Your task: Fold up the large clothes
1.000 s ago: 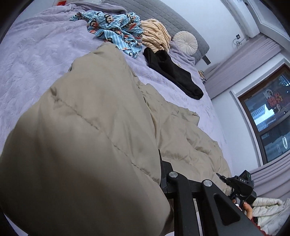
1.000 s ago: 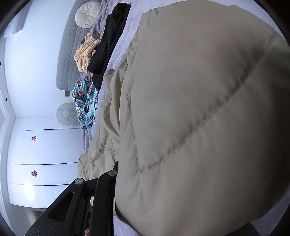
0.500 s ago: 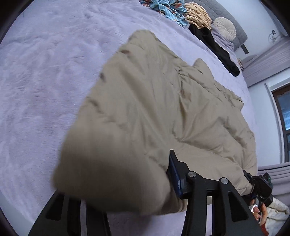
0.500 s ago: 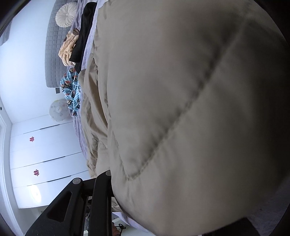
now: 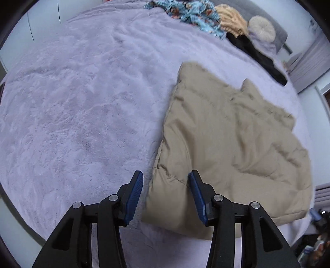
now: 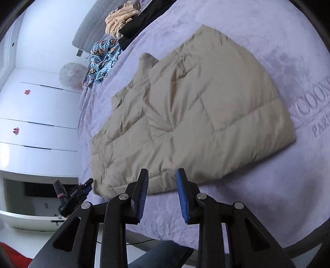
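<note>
A beige quilted jacket [image 5: 226,144] lies folded flat on the lilac bed cover [image 5: 82,103]. My left gripper [image 5: 166,185] hovers open over the jacket's near left corner. Its blue pads [image 5: 135,195] stand apart on either side of that corner without pressing it. In the right wrist view the jacket [image 6: 196,113] fills the middle. My right gripper [image 6: 163,179] hangs just short of its near edge. Its jaws are closing, with nothing held between them. The left gripper [image 6: 72,195] also shows there, by the jacket's left end.
At the head of the bed lie a blue monkey-print cloth [image 5: 193,12], a tan striped garment [image 5: 231,20], a black garment [image 5: 257,55] and a round cushion [image 5: 262,28]. White wardrobe doors [image 6: 37,123] stand beyond the bed. A person's jeans-clad leg [image 6: 160,255] is at the bed's edge.
Both grippers held the jacket's folded end close to the cameras; they have let go and drawn back. The jacket now lies flat, folded over itself.
</note>
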Demonstrator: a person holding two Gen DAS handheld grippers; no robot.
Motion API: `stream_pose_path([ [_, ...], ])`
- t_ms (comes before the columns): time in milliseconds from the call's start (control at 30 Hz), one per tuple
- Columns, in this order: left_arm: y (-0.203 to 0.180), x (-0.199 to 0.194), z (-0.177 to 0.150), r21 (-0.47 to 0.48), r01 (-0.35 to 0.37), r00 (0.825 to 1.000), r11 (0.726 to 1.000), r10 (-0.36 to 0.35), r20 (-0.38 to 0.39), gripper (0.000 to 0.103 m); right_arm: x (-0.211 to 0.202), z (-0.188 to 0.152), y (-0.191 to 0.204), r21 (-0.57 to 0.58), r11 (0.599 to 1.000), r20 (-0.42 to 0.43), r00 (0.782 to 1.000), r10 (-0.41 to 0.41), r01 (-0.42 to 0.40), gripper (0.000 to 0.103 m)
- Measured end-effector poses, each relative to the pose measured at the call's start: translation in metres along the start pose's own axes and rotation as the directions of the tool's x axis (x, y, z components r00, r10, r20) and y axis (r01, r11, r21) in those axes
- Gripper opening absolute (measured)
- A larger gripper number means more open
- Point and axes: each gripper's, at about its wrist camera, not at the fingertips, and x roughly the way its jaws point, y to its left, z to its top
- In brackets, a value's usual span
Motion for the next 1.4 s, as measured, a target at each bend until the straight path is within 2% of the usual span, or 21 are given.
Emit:
stream_pose_path([
  [33, 0.0, 0.015, -0.002, -0.004, -0.04, 0.999, 0.999, 0.04, -0.03, 0.049, 0.005, 0.009, 0.004, -0.014, 0.998, 0.016, 0.998, -0.059, 0.059, 0.031],
  [100, 0.007, 0.028, -0.005, -0.069, -0.018, 0.998, 0.997, 0.014, -0.053, 0.052, 0.014, 0.021, 0.01, -0.025, 0.982, 0.03, 0.982, -0.188, 0.188, 0.031],
  [133, 0.011, 0.028, -0.005, -0.102, -0.014, 0.999, 0.995, 0.008, -0.053, 0.054, 0.018, 0.024, 0.007, -0.012, 0.974, 0.026, 0.974, -0.224, 0.224, 0.031],
  [233, 0.016, 0.019, -0.004, -0.133, -0.008, 0.998, 0.991, -0.001, -0.061, 0.056, 0.027, 0.039, -0.013, 0.036, 0.963, -0.001, 0.964, -0.266, 0.266, 0.027],
  [300, 0.015, 0.007, -0.005, -0.126, -0.045, 0.998, 0.991, 0.039, -0.055, 0.056, 0.023, 0.051, -0.018, 0.092, 0.962, -0.014, 0.966, -0.257, 0.257, 0.027],
  [433, 0.006, -0.026, -0.013, -0.094, -0.111, 0.994, 0.989, 0.109, -0.029, 0.056, 0.008, 0.034, -0.023, 0.135, 0.962, -0.007, 0.971, -0.239, 0.238, 0.031],
  [600, -0.022, -0.059, -0.023, -0.04, -0.087, 0.996, 0.995, 0.086, -0.025, 0.056, -0.004, 0.009, -0.006, 0.126, 0.972, -0.031, 0.98, -0.195, 0.198, 0.032],
  [667, -0.039, -0.071, -0.03, -0.012, -0.069, 0.997, 0.998, 0.069, -0.02, 0.059, -0.009, -0.002, 0.005, 0.103, 0.977, -0.04, 0.982, -0.186, 0.189, 0.043],
  [700, -0.046, -0.075, -0.034, 0.003, -0.066, 0.998, 0.998, 0.066, -0.012, 0.079, -0.007, -0.003, 0.01, 0.093, 0.978, -0.041, 0.983, -0.181, 0.184, 0.045],
  [767, -0.063, -0.087, -0.042, 0.029, -0.068, 0.997, 0.997, 0.068, 0.023, 0.103, -0.01, -0.01, 0.019, 0.067, 0.983, -0.046, 0.985, -0.166, 0.169, 0.048],
  [833, -0.078, -0.098, -0.048, 0.059, -0.074, 0.996, 0.996, 0.071, 0.05, 0.103, -0.007, -0.013, 0.028, 0.039, 0.987, -0.061, 0.986, -0.154, 0.157, 0.05],
  [900, -0.087, -0.104, -0.054, 0.073, -0.082, 0.996, 0.994, 0.079, 0.043, 0.103, -0.003, -0.016, 0.033, 0.017, 0.988, -0.075, 0.985, -0.153, 0.154, 0.054],
  [1033, -0.096, -0.108, -0.063, 0.075, -0.102, 0.995, 0.992, 0.102, 0.007, 0.103, 0.001, -0.024, 0.036, 0.002, 0.988, -0.106, 0.982, -0.156, 0.157, 0.055],
  [1100, -0.096, -0.108, -0.064, 0.078, -0.103, 0.995, 0.992, 0.104, -0.006, 0.103, 0.001, -0.028, 0.035, 0.007, 0.987, -0.121, 0.979, -0.161, 0.163, 0.06],
  [1200, -0.095, -0.101, -0.059, 0.104, -0.102, 0.994, 0.989, 0.105, -0.022, 0.103, 0.002, -0.032, 0.037, 0.0, 0.984, -0.12, 0.977, -0.179, 0.18, 0.064],
  [1300, -0.093, -0.095, -0.045, 0.142, -0.104, 0.994, 0.984, 0.108, -0.021, 0.103, 0.007, -0.031, 0.048, -0.016, 0.98, -0.1, 0.975, -0.198, 0.198, 0.079],
  [1400, -0.087, -0.087, -0.029, 0.166, -0.103, 0.993, 0.981, 0.11, -0.034, 0.103, 0.021, -0.024, 0.064, -0.017, 0.979, -0.088, 0.975, -0.204, 0.204, 0.079],
])
